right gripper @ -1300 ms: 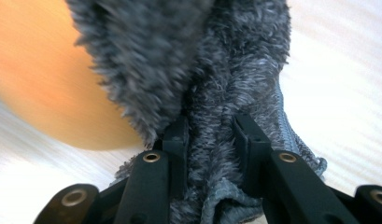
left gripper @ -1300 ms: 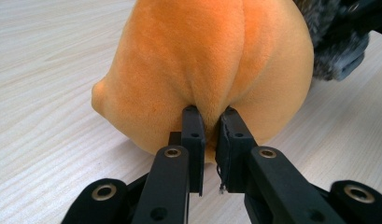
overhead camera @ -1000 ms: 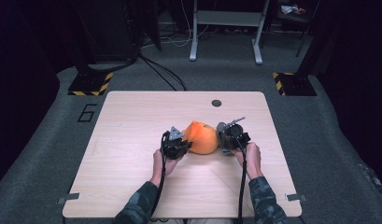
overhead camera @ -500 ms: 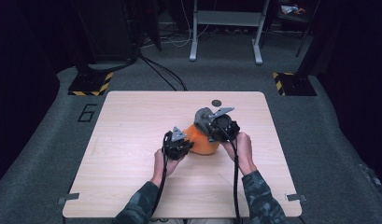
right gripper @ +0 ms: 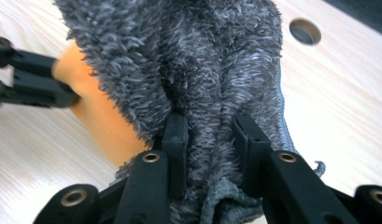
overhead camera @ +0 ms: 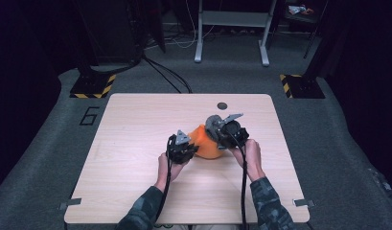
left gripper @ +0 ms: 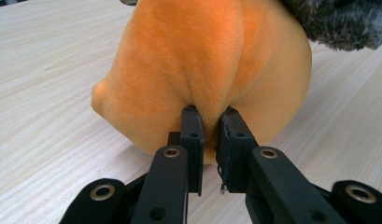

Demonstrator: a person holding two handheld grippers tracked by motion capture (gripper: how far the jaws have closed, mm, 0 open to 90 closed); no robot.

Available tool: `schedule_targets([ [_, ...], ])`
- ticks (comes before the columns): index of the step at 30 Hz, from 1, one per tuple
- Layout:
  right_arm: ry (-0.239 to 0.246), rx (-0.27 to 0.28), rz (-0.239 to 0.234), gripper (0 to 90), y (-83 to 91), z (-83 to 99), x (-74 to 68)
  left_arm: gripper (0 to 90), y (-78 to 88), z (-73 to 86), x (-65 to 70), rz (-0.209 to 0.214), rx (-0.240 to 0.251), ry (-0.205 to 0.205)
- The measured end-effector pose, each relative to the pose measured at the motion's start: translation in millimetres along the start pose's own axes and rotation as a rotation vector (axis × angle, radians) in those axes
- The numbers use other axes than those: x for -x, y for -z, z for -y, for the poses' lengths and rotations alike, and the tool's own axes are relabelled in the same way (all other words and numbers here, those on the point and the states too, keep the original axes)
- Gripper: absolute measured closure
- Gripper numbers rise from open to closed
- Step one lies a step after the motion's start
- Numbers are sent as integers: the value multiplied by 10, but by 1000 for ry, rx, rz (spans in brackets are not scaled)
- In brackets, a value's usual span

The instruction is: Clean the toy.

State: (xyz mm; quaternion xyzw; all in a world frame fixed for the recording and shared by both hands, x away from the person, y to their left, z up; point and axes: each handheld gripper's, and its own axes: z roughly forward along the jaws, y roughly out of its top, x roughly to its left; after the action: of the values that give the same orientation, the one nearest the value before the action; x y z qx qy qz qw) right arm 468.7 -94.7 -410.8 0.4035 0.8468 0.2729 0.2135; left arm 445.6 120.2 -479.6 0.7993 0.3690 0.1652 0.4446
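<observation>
An orange plush (overhead camera: 203, 146) lies on the wooden table (overhead camera: 136, 120), with a grey fuzzy fabric (overhead camera: 213, 124) attached on its right side. My left gripper (overhead camera: 188, 146) is shut on a fold of the orange plush (left gripper: 202, 51), its pads pinching the pile (left gripper: 209, 114). My right gripper (overhead camera: 221, 135) is shut on the grey fuzzy fabric (right gripper: 188, 46) and holds it raised above the orange part (right gripper: 97, 114). The right gripper's jaws (right gripper: 209, 121) sink into the fur. The left gripper (right gripper: 62, 91) also shows at the left of the right gripper view.
A round hole (overhead camera: 222, 106) sits in the table near its far edge, just beyond the plush. Bare tabletop lies to the left and toward the person. Dark carpet, cables and stand legs (overhead camera: 198, 52) lie beyond the table.
My right gripper has risen and shifted left with the grey fabric, which now stands up over the orange plush. The left gripper has stayed put.
</observation>
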Motion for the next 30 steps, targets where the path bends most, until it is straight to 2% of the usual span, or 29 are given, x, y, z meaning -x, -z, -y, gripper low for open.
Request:
schedule_targets([
  [5,-55,-33,1,693,-50,116,72,818,0,2,-4,-2,-5,3],
  [12,-82,-76,3,693,-178,272,168,818,-6,6,-12,-4,-6,3],
  [17,-128,-146,1,693,-333,398,203,817,-1,9,-22,1,-13,7],
  [21,-127,-183,-16,692,-483,501,232,817,-5,13,-25,-4,-9,8],
  [25,-152,-174,-41,692,-491,553,278,816,-1,15,-30,-5,-8,11],
  [28,-167,-147,-32,693,-361,526,319,815,4,21,-45,-3,-8,18],
  [30,-158,-104,-18,692,-252,483,348,815,5,22,-50,-1,-8,19],
])
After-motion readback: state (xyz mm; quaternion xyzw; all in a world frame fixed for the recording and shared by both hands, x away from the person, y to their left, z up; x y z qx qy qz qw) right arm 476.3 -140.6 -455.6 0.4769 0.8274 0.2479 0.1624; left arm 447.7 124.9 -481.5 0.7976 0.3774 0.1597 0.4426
